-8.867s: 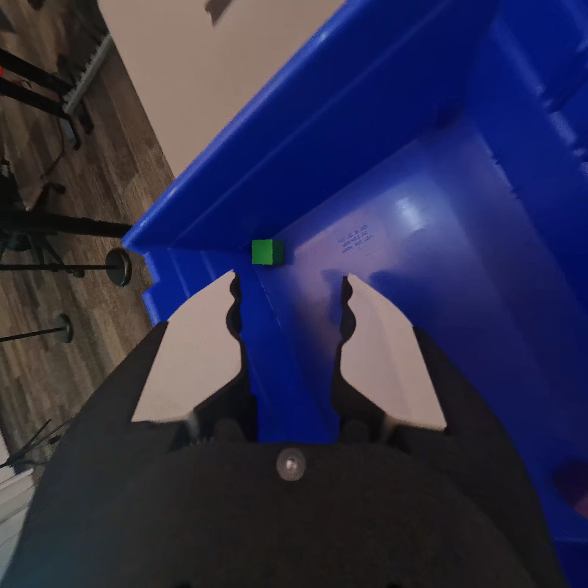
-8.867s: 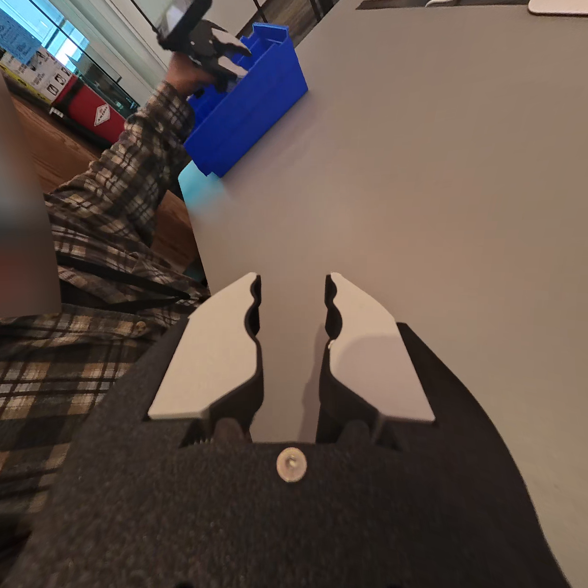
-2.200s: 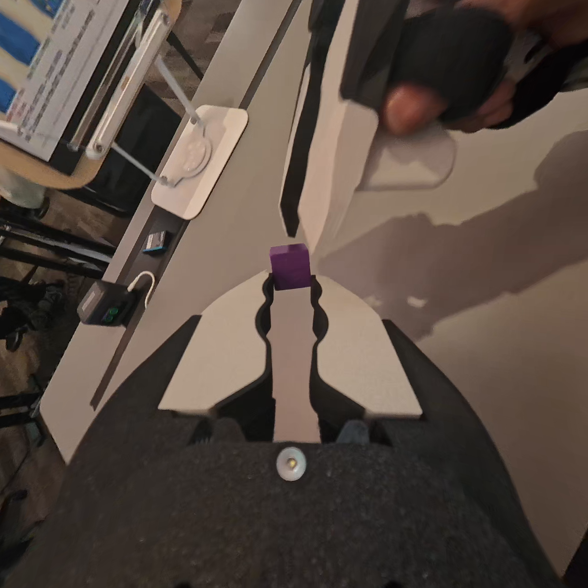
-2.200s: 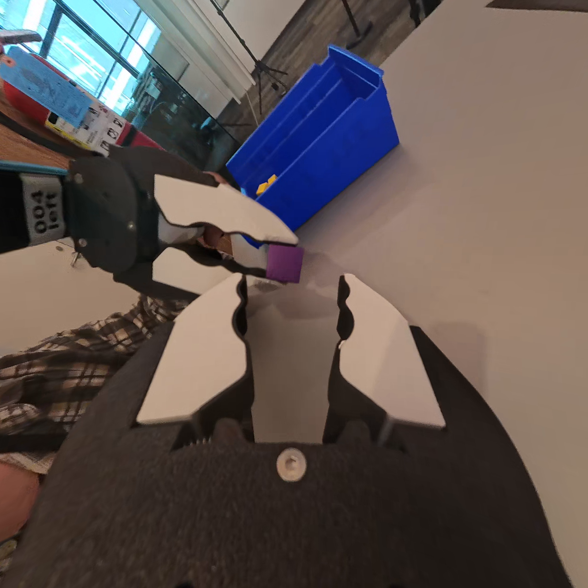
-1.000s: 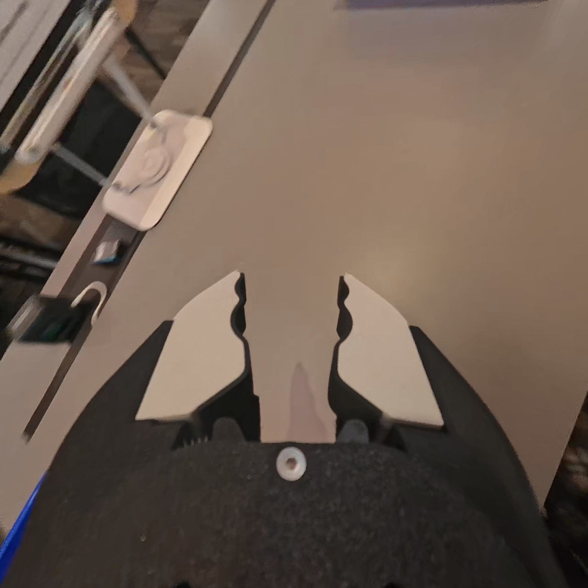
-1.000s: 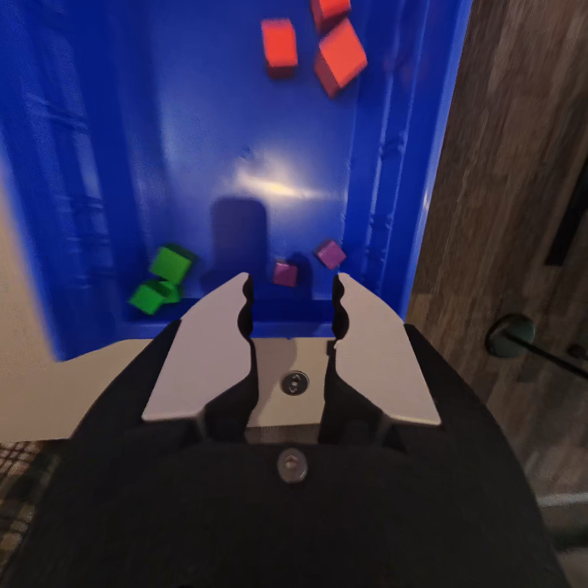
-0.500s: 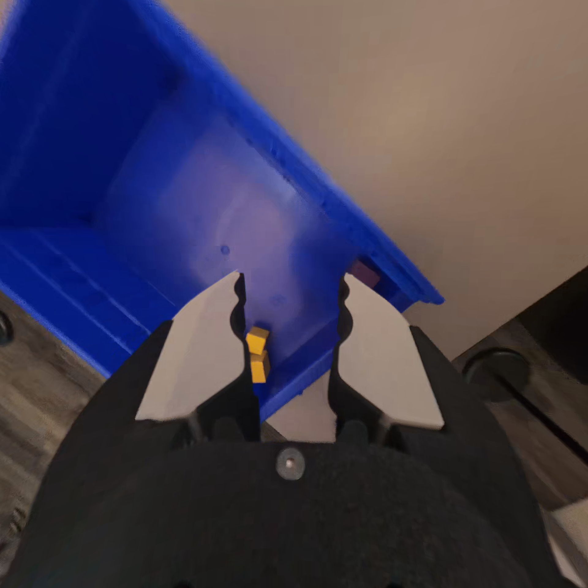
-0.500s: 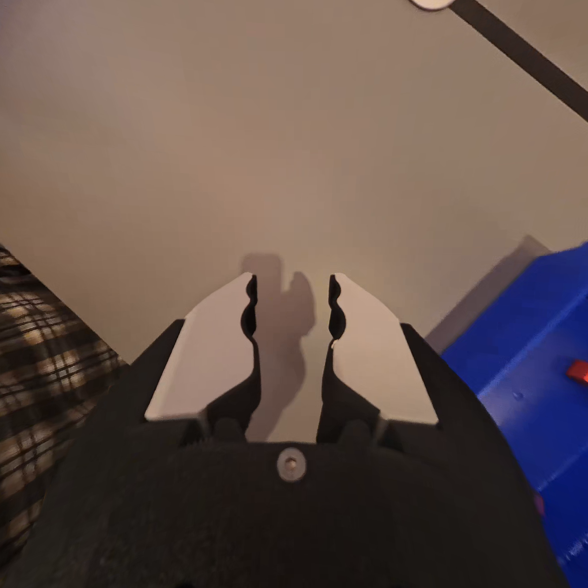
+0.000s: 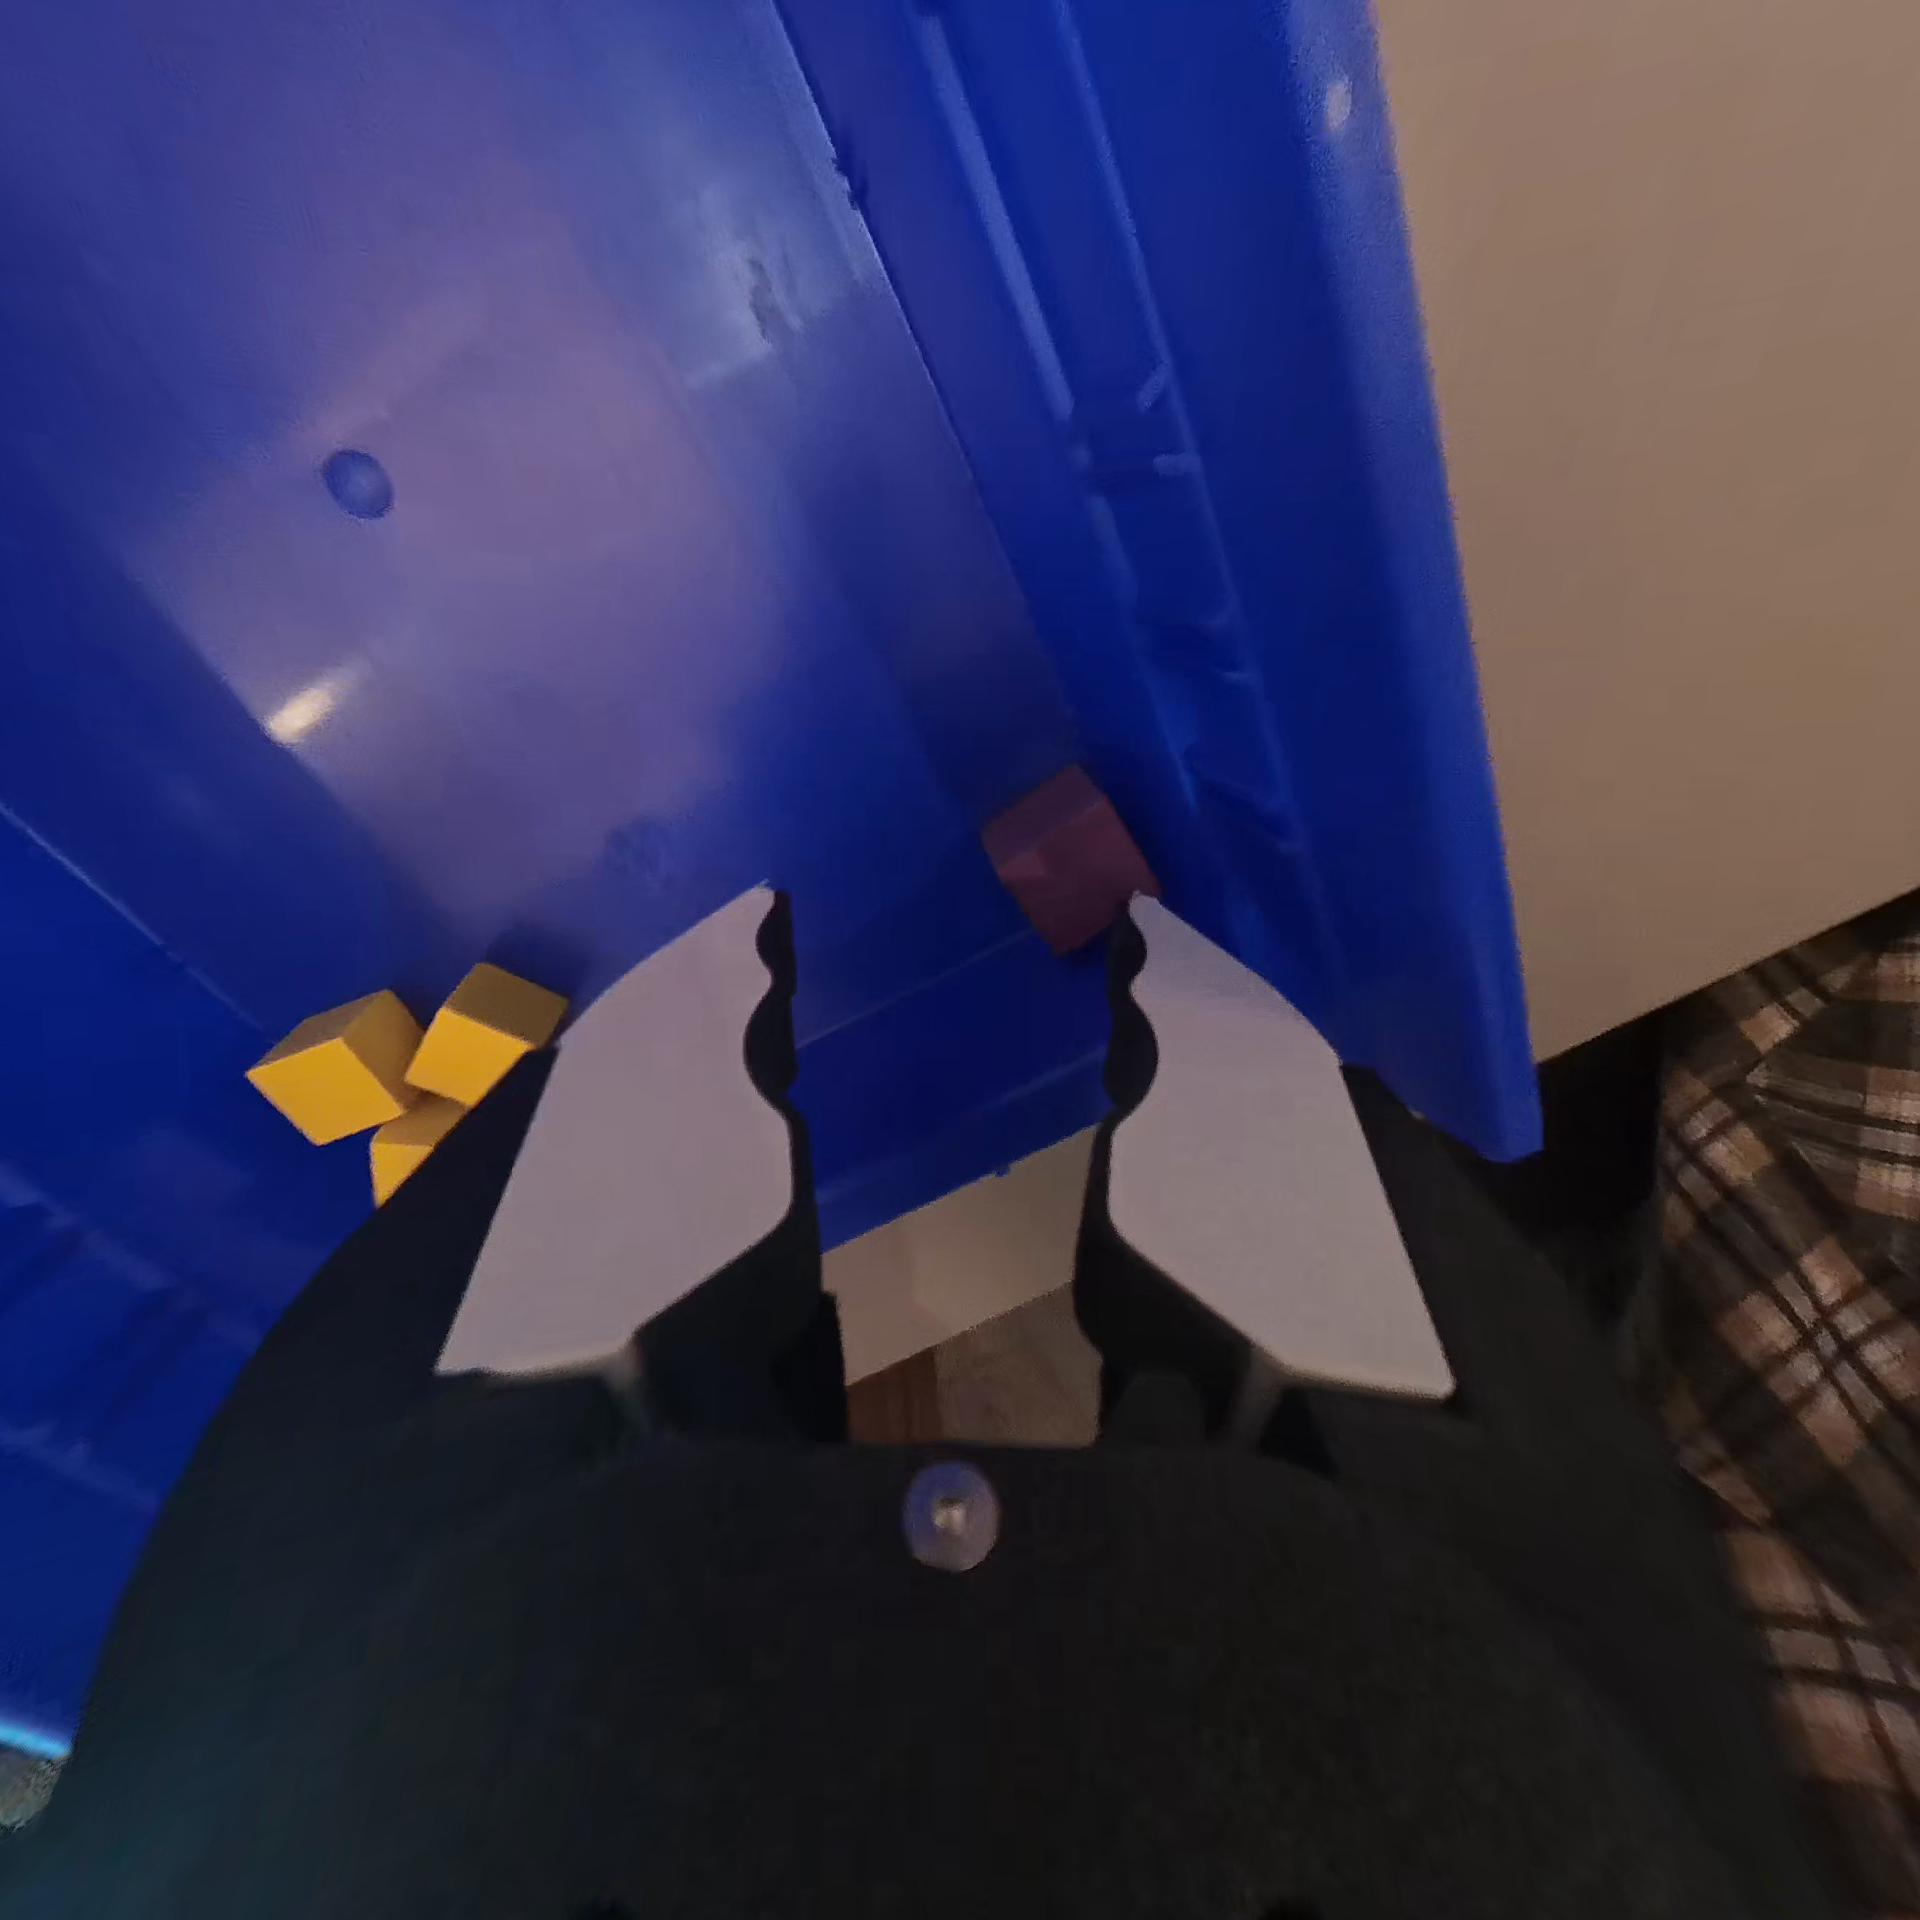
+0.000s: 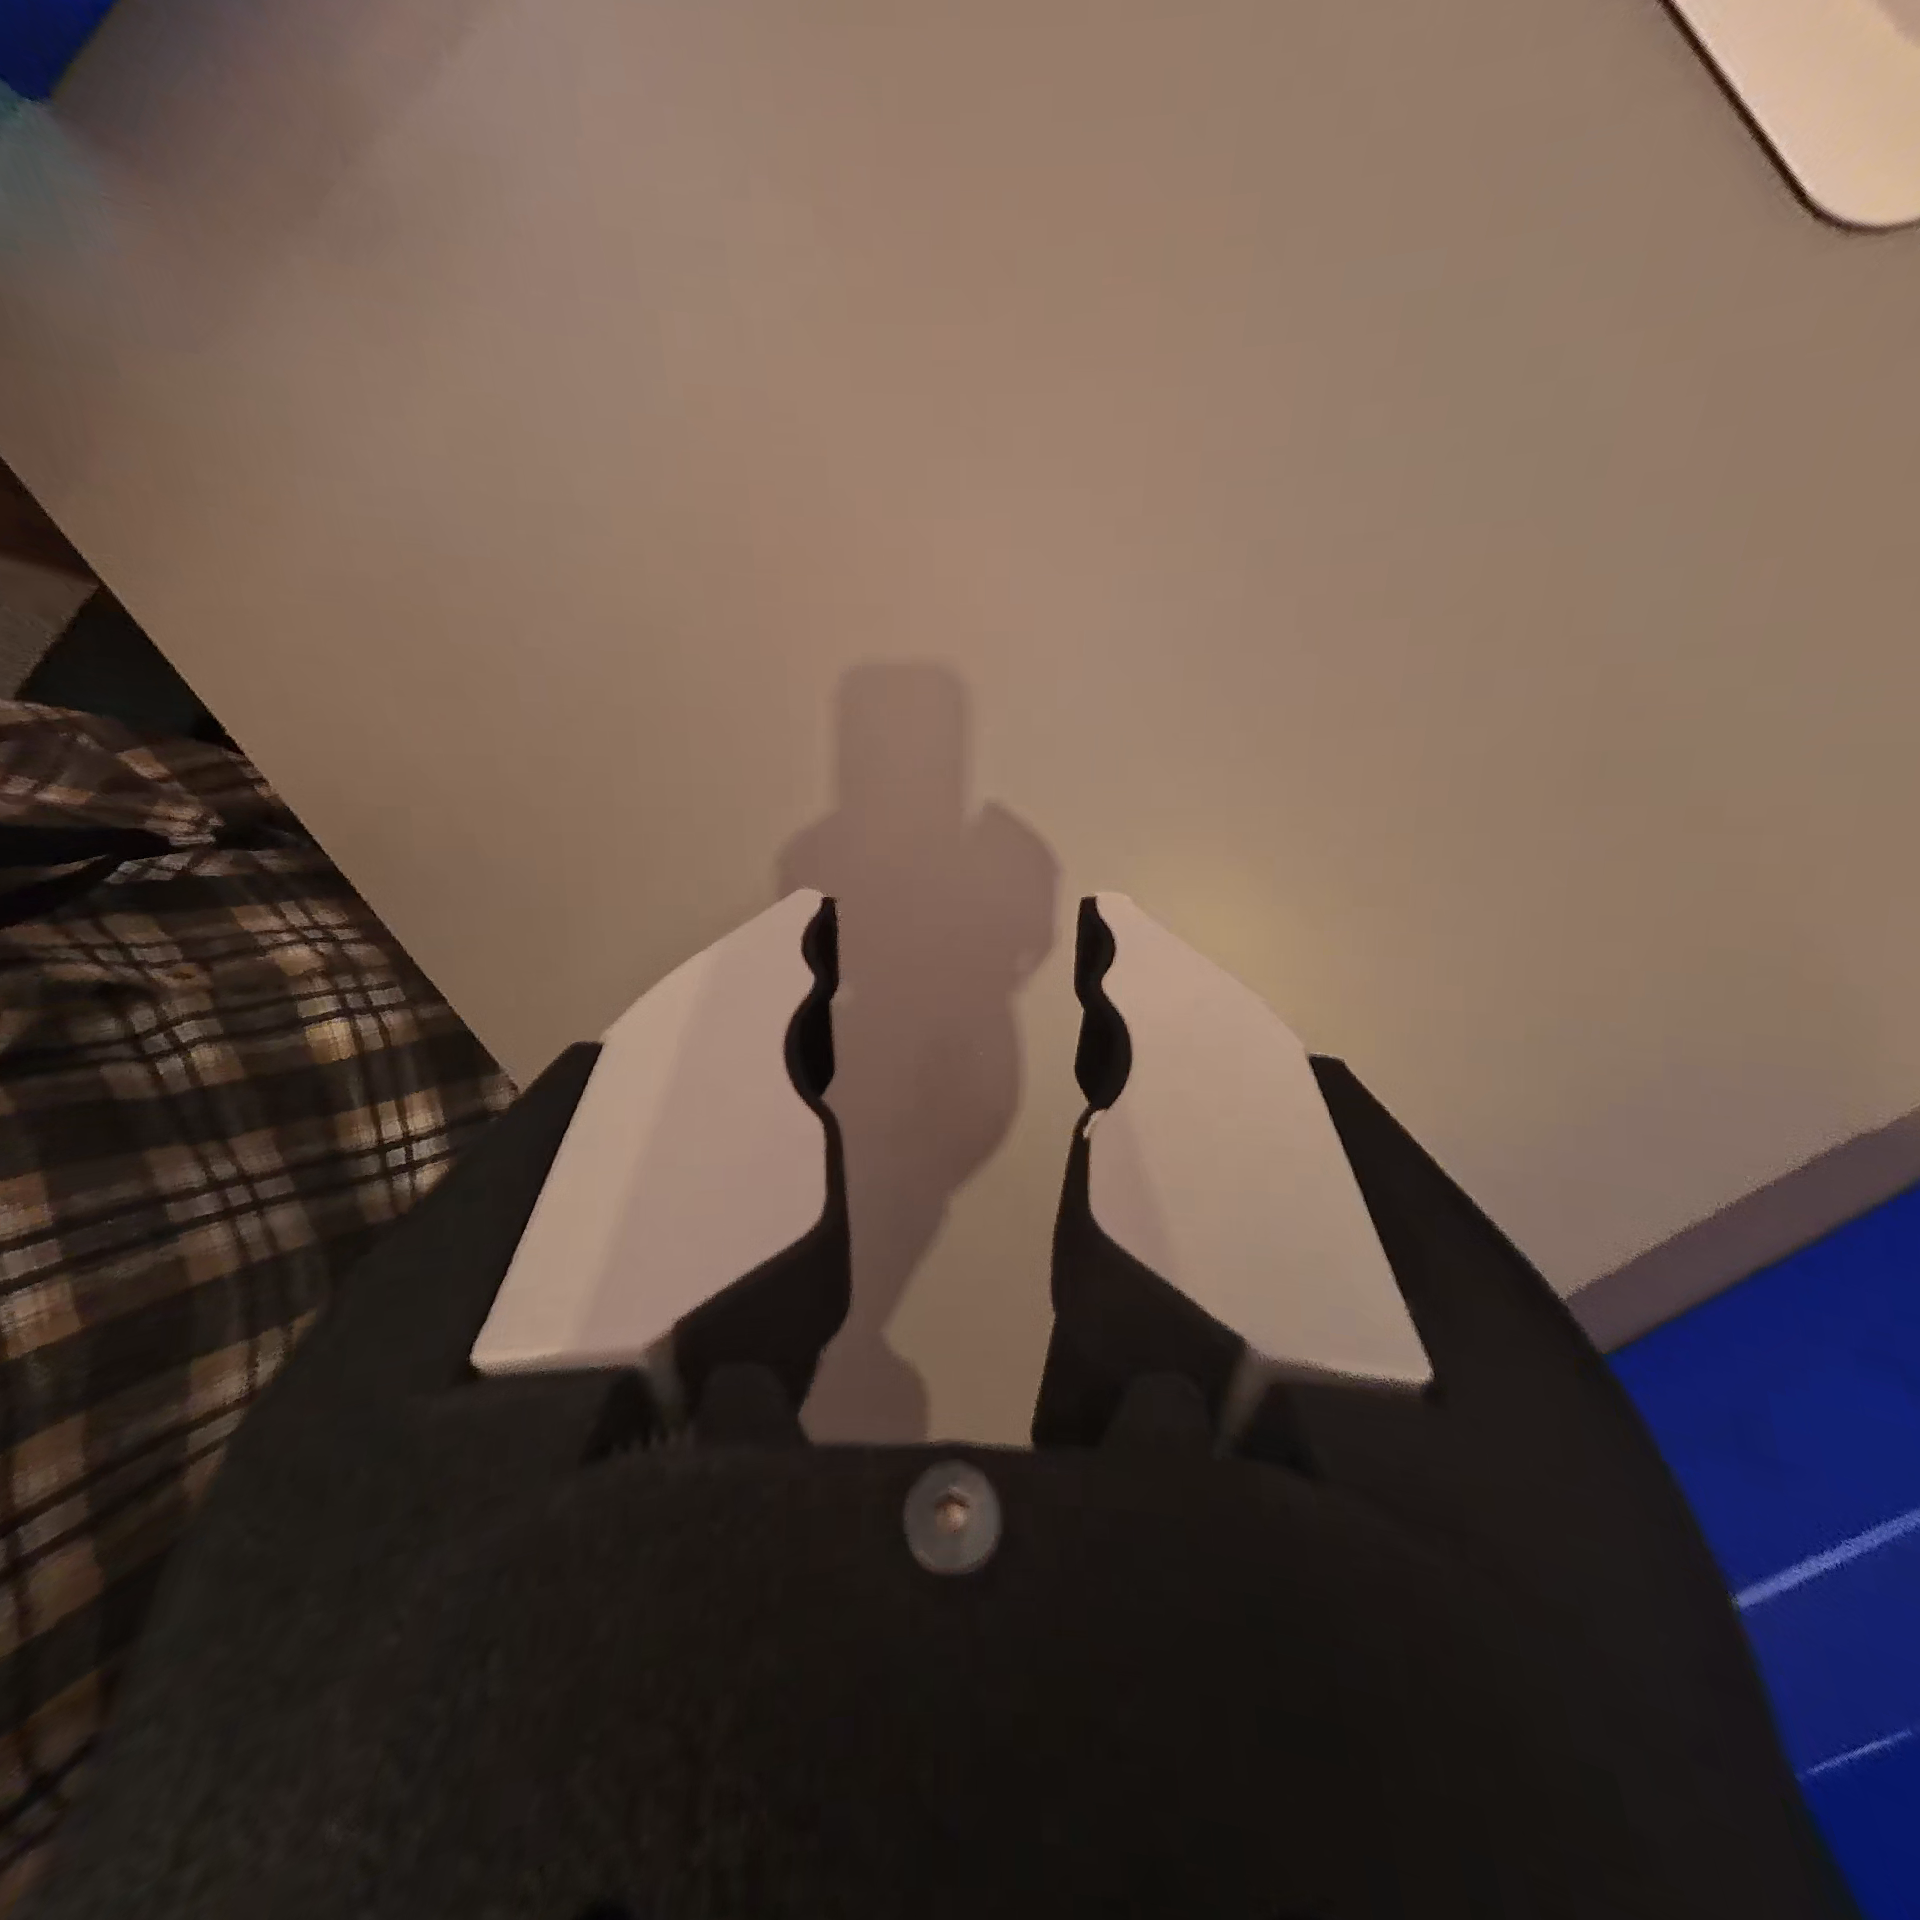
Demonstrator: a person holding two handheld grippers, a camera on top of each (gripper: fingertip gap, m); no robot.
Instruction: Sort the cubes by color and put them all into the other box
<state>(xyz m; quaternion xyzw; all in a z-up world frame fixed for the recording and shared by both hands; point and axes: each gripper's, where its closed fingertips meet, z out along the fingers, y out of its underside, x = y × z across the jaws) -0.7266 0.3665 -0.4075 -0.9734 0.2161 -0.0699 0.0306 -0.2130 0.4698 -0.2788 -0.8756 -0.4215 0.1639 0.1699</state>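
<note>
In the left wrist view my left gripper (image 9: 951, 904) is open and empty, over the near end of a blue box (image 9: 1299, 520). A purple cube (image 9: 1060, 857) lies in the box's near right corner, just beyond my right fingertip. Yellow cubes (image 9: 343, 1070) lie clustered at the near left, partly hidden by my left finger. In the right wrist view my right gripper (image 10: 951, 914) is open and empty above the bare tabletop (image 10: 935, 416). A corner of another blue box (image 10: 1797, 1403) shows at the lower right.
A person's plaid shirt shows past the table edge in the left wrist view (image 9: 1787, 1299) and in the right wrist view (image 10: 156, 1039). A white flat base (image 10: 1818, 94) sits at the table's far right. Wooden floor shows under the left gripper.
My left gripper has swung closer over the box, and the purple cube and yellow cubes now sit near its fingertips. My right gripper has moved away from the other box over the table.
</note>
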